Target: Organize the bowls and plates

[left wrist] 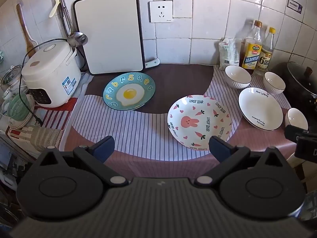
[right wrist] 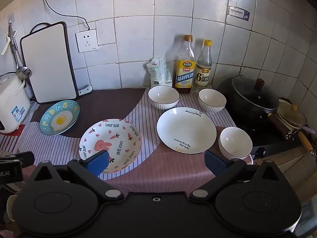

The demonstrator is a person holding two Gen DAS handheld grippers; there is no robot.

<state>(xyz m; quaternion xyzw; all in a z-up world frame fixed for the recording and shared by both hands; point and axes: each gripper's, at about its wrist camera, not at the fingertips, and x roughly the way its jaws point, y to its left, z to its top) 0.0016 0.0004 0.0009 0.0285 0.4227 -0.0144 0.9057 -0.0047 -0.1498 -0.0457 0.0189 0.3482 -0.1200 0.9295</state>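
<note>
3 plates [right wrist: 186, 130], 3 bowls [right wrist: 163, 96]: unfilled | left tool [left wrist: 161, 148], right tool [right wrist: 156, 162]: spread, gripping nothing

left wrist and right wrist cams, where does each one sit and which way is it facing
Left wrist: on the left gripper, tilted down at the counter's left half, fried-egg plate and rice cooker ahead; its open blue fingers show.
Right wrist: on the right gripper, tilted down at the right half, white plate, bottles and black pan; its open fingers show.
Shared: rabbit plate, all three plates, three white bowls, cutting board, and each glimpses the other gripper.
</note>
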